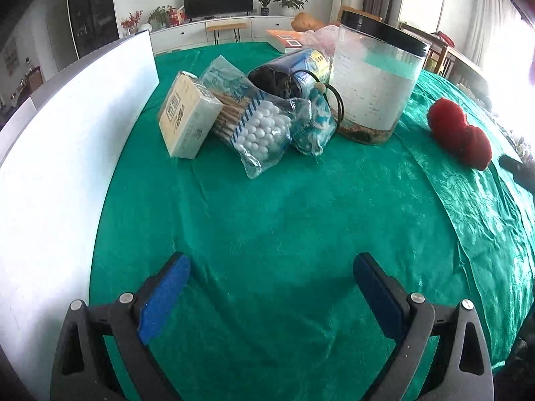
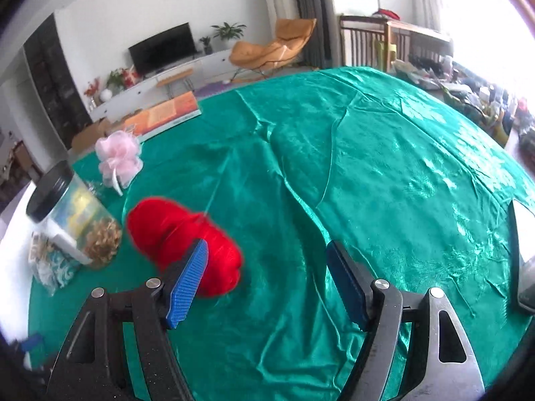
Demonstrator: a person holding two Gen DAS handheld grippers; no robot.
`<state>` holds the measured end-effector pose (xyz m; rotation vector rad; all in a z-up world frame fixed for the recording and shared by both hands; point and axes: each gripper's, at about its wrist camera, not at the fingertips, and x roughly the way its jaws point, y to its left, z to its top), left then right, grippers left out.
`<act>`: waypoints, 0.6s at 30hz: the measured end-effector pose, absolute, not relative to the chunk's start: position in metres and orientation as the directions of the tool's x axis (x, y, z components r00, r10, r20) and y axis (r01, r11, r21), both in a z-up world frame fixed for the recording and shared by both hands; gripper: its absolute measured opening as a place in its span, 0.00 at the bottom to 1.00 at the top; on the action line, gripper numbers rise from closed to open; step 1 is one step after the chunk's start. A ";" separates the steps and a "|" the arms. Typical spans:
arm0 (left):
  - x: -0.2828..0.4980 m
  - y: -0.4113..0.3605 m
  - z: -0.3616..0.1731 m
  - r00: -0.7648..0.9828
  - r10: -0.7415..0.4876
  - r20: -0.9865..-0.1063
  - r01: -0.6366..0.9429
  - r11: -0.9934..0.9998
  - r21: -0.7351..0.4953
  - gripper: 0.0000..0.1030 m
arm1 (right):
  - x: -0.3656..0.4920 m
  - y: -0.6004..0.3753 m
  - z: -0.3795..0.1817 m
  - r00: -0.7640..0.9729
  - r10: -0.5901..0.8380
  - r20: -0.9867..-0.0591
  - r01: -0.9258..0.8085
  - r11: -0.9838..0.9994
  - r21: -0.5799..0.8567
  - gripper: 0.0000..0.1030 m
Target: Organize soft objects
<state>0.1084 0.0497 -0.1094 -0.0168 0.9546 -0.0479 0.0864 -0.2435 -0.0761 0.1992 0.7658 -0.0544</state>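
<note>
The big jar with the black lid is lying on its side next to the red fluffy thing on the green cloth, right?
Not quite. The jar stands upright, black lid on top, as the left wrist view shows. The rest holds: it is next to the red fluffy thing on the green cloth.

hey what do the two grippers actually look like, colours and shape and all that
Both match: the left gripper and right gripper have black plastic frames with triangular cut-outs and silver bolts. Their jaws carry blue ribbed rubber pads. No cables, sleeves or markings show.
</note>
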 end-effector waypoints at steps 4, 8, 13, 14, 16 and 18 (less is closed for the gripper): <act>0.117 0.049 -0.113 0.588 -0.025 -0.808 0.030 1.000 -0.009 0.96 | 0.066 -0.220 -0.101 0.672 0.079 -0.736 0.078 0.981 0.176 0.75; 0.120 0.049 -0.113 0.582 -0.026 -0.812 0.032 0.999 -0.009 1.00 | 0.064 -0.197 -0.111 0.623 0.077 -0.778 0.021 0.993 0.115 0.76; 0.120 0.049 -0.114 0.582 -0.027 -0.812 0.032 0.999 -0.010 1.00 | 0.068 -0.190 -0.117 0.626 0.009 -0.780 0.017 1.000 0.024 0.80; 0.120 0.049 -0.114 0.582 -0.026 -0.812 0.031 0.999 -0.009 1.00 | 0.069 -0.191 -0.117 0.626 0.010 -0.780 0.018 0.999 0.027 0.82; 0.120 0.049 -0.114 0.582 -0.026 -0.812 0.031 0.999 -0.009 1.00 | 0.070 -0.193 -0.118 0.625 0.011 -0.780 0.022 0.999 0.032 0.83; 0.120 0.049 -0.114 0.582 -0.026 -0.812 0.031 0.999 -0.009 1.00 | 0.071 -0.193 -0.118 0.625 0.010 -0.780 0.022 0.999 0.031 0.84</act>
